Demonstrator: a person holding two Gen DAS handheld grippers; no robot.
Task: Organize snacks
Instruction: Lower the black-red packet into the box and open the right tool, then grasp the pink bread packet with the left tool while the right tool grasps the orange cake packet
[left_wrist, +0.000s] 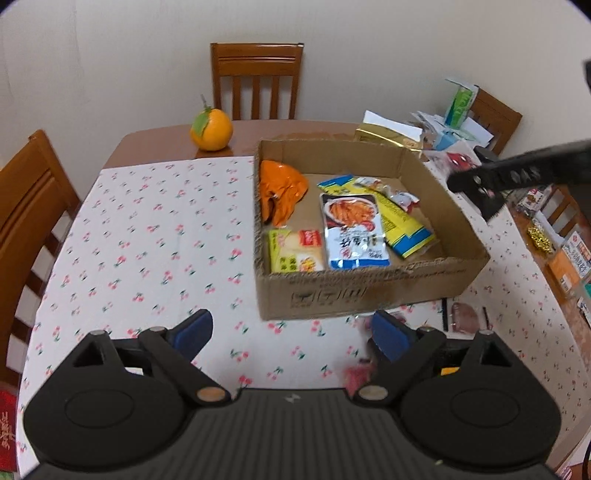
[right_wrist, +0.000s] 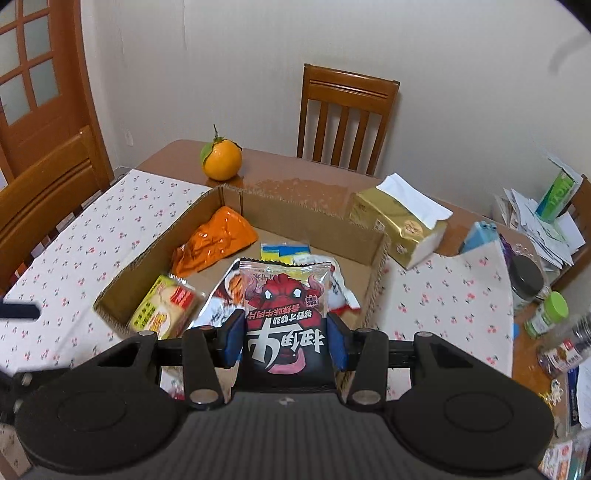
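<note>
My right gripper (right_wrist: 285, 341) pinches the red-and-black snack packet (right_wrist: 285, 314) over the cardboard box (right_wrist: 373, 291) just ahead, ready to drop it among the others; my left gripper (left_wrist: 291, 332) waits spread, empty.

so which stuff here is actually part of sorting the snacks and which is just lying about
Part of the job:
- red bull snack packet held in the right gripper
- cardboard box
- orange packet, cracker packet, noodle packet, yellow-blue packet in the box
- left gripper, open

Just lying about:
- orange
- tissue pack
- jars
- papers
</note>
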